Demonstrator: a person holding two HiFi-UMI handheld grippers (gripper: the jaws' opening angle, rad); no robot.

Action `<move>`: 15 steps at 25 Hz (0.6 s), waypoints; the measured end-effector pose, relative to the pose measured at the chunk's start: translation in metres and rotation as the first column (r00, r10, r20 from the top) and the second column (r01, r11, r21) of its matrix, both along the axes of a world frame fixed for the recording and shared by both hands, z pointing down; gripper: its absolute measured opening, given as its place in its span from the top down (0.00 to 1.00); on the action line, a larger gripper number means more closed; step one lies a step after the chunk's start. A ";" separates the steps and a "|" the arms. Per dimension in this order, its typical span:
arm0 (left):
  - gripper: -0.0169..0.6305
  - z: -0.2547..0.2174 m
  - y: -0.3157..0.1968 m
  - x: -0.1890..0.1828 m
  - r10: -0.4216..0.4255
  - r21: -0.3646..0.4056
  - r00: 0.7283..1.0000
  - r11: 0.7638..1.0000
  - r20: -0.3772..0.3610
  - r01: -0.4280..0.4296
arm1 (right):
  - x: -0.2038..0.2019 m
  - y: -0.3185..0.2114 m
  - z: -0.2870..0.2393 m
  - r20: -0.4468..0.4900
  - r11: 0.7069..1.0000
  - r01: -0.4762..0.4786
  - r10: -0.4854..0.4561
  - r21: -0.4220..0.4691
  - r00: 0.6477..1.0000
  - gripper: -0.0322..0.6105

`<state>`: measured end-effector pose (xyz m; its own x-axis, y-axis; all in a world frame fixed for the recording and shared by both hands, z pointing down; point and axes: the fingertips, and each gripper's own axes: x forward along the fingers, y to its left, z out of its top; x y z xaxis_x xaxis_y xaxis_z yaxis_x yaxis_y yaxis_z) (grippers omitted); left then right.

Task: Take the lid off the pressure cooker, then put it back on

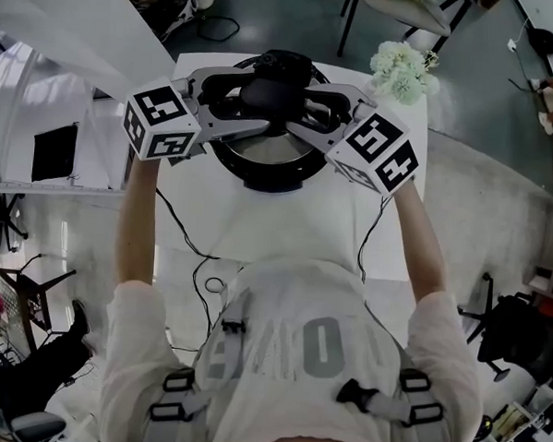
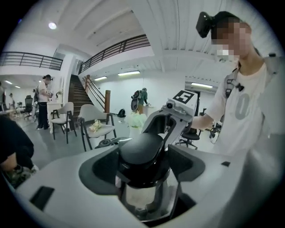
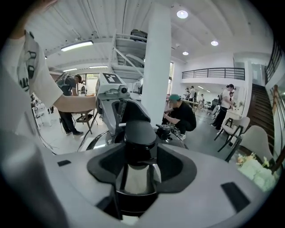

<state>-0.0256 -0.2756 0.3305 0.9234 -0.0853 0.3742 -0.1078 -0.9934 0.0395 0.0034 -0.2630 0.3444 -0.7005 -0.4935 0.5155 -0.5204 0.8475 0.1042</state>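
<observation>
The pressure cooker (image 1: 226, 157) stands on a white table (image 1: 285, 227), with its steel lid (image 1: 273, 151) on top. The lid's black knob (image 1: 269, 93) sits between both grippers. My left gripper (image 1: 250, 99) reaches in from the left. Its jaws stand wide around the knob (image 2: 142, 153) without clearly pressing it. From the right comes my right gripper (image 1: 301, 104), its pads closed against the knob (image 3: 139, 133). Each gripper view shows the other gripper just behind the knob. The cooker's body is mostly hidden by the grippers.
A bunch of white flowers (image 1: 404, 72) stands at the table's far right corner. Black cables (image 1: 201, 258) run over the near edge. A small black valve (image 3: 164, 130) sits on the lid. Chairs (image 2: 95, 127) and people (image 3: 180, 118) are around the room.
</observation>
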 end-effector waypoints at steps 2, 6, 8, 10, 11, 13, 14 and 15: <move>0.47 -0.002 0.001 0.002 0.010 0.004 1.000 1.000 0.022 -0.010 | 0.003 -0.001 -0.001 0.027 1.000 -0.007 0.007 -0.014 1.000 0.58; 0.47 -0.001 0.003 0.001 -0.001 0.003 0.999 1.000 0.053 0.001 | 0.007 -0.001 -0.002 0.033 1.000 -0.013 0.013 -0.003 0.999 0.58; 0.47 -0.002 0.006 -0.001 -0.006 0.014 0.998 1.000 0.065 0.005 | 0.012 -0.004 -0.002 0.033 1.000 -0.018 0.018 -0.003 0.999 0.58; 0.51 -0.003 0.012 -0.004 -0.007 0.013 0.998 1.000 0.069 0.006 | 0.024 -0.008 -0.002 0.031 0.999 -0.051 0.051 0.002 0.998 0.59; 0.54 -0.004 0.016 -0.005 -0.007 0.019 0.997 1.000 0.071 0.005 | 0.029 -0.010 -0.001 0.028 0.997 -0.078 0.077 0.011 0.997 0.65; 0.59 -0.002 0.023 -0.007 -0.013 0.046 0.997 0.999 0.078 0.010 | 0.038 -0.017 -0.001 0.009 0.988 -0.141 0.141 0.060 0.990 0.94; 0.59 0.000 0.025 -0.008 -0.020 0.057 0.996 0.998 0.082 0.016 | 0.040 -0.019 -0.002 -0.005 0.985 -0.153 0.154 0.081 0.988 0.94; 0.59 0.004 0.024 -0.007 -0.027 0.061 0.996 0.998 0.089 0.022 | 0.039 -0.020 -0.002 -0.018 0.985 -0.148 0.150 0.087 0.988 0.94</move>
